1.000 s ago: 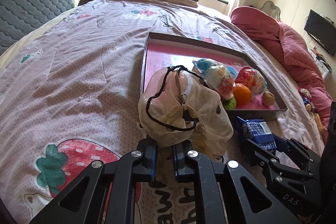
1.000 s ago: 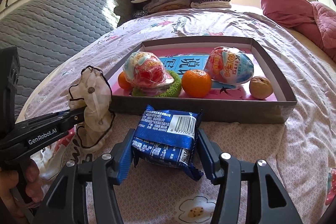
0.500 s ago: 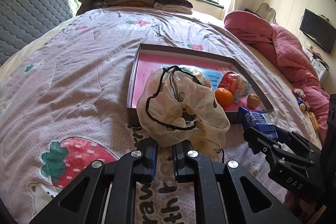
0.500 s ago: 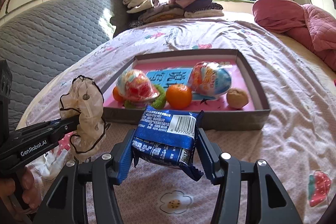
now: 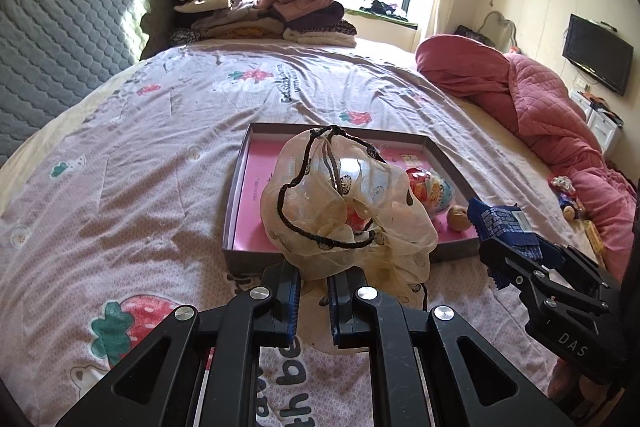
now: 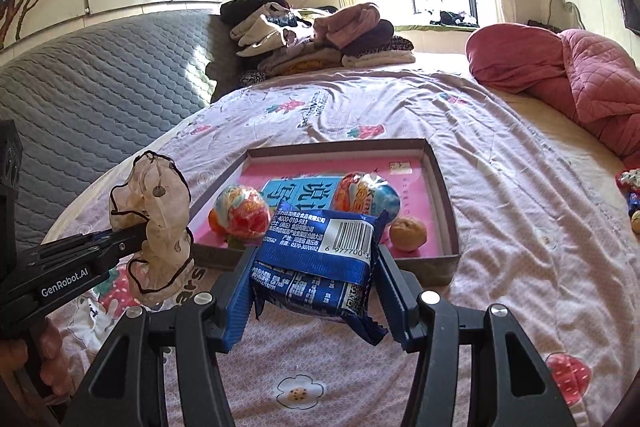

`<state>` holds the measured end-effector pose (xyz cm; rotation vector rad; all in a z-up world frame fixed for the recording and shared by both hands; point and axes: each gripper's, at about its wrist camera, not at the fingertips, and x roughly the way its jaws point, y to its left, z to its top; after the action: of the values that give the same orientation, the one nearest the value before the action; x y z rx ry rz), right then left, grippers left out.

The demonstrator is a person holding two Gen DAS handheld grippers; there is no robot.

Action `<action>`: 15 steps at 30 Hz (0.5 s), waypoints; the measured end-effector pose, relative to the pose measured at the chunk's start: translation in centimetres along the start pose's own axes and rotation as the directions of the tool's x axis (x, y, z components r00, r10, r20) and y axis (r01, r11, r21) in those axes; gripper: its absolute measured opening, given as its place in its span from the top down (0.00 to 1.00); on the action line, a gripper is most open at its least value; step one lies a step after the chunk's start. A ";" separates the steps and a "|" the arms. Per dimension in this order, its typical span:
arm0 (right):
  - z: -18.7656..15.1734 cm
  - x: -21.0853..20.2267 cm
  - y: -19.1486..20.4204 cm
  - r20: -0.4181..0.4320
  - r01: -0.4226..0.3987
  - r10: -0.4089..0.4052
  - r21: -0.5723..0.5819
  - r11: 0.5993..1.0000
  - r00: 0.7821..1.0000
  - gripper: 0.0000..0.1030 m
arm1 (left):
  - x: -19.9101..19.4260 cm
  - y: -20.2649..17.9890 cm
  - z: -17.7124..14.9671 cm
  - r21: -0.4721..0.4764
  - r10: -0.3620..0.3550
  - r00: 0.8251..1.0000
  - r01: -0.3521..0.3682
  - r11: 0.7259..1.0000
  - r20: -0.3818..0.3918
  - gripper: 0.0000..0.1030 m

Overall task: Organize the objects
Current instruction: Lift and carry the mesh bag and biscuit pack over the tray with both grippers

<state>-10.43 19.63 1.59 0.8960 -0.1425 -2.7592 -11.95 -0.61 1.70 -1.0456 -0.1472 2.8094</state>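
Note:
My left gripper (image 5: 312, 277) is shut on a cream sheer scrunchie with black trim (image 5: 340, 211), held in the air in front of the box; it also shows in the right wrist view (image 6: 154, 223). My right gripper (image 6: 316, 263) is shut on a blue snack packet (image 6: 320, 259), held above the bed just short of the box's near wall; the packet shows in the left wrist view (image 5: 502, 223) too. The grey box with a pink floor (image 6: 440, 187) holds two wrapped toy eggs (image 6: 240, 213), a walnut (image 6: 408, 233) and an orange, mostly hidden.
The box lies on a pink patterned bedsheet (image 5: 140, 167). Folded clothes (image 6: 312, 35) are stacked at the far end of the bed. A red quilt (image 5: 552, 115) lies along the right side. A grey padded headboard (image 6: 100, 83) runs along the left.
Both grippers have risen and drawn back from the box with their loads, so the box looks smaller and farther. Neither grip has changed.

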 end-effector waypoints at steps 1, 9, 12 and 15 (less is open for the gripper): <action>0.2 -0.1 -0.1 0.005 0.003 -0.003 -0.003 1.000 1.000 0.46 | 0.0 -0.1 0.2 0.003 0.003 1.000 -0.003 1.000 0.002 0.89; 1.8 -0.8 -0.7 0.037 0.022 -0.021 -0.032 0.999 0.999 0.46 | 0.1 -0.7 1.8 0.016 0.015 0.999 -0.015 1.000 0.029 0.89; 2.3 -0.8 -0.8 0.046 0.024 -0.022 -0.036 0.999 0.999 0.46 | 0.3 -0.9 2.4 0.020 0.020 0.999 -0.021 1.000 0.035 0.89; 2.6 -0.6 -0.9 0.049 0.021 -0.020 -0.035 0.999 0.999 0.46 | 0.5 -1.2 2.8 0.024 0.020 0.999 -0.021 0.999 0.036 0.89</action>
<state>-11.66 20.69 3.88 0.8262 -0.0930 -2.7946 -14.06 0.56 3.63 -0.9975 -0.1064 2.8416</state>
